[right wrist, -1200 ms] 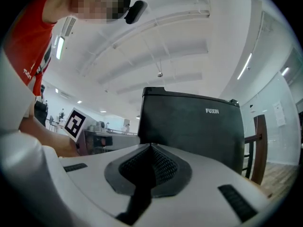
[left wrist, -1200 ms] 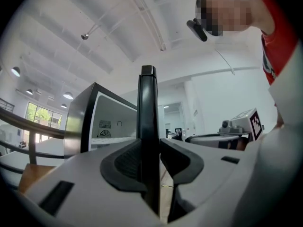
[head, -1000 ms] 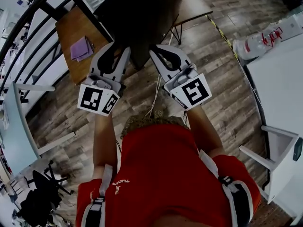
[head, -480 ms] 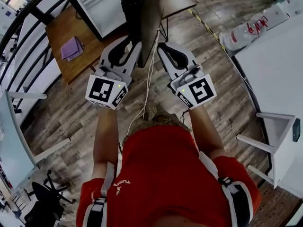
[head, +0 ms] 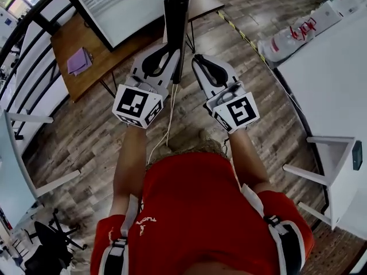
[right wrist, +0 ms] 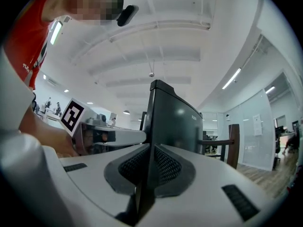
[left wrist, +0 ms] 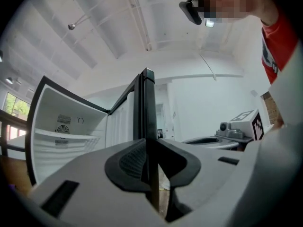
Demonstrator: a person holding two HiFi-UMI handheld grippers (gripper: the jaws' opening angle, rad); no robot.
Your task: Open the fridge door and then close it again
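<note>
My left tongs [left wrist: 151, 157] have just been closing and show a narrow gap with nothing in it. My right tongs [right wrist: 150, 162] are pressed together. The door [head: 176, 16] stands edge-on between them, swung open from the fridge [left wrist: 66, 126].

One fridge [head: 123, 4], one door [head: 176, 16], two tongs: left tongs [head: 169, 50], right tongs [head: 196, 58].

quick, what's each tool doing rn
left tool: slightly open, jaws have just been closing, nothing between them; the fridge door edge stands straight ahead.
right tool: closed, empty.
</note>
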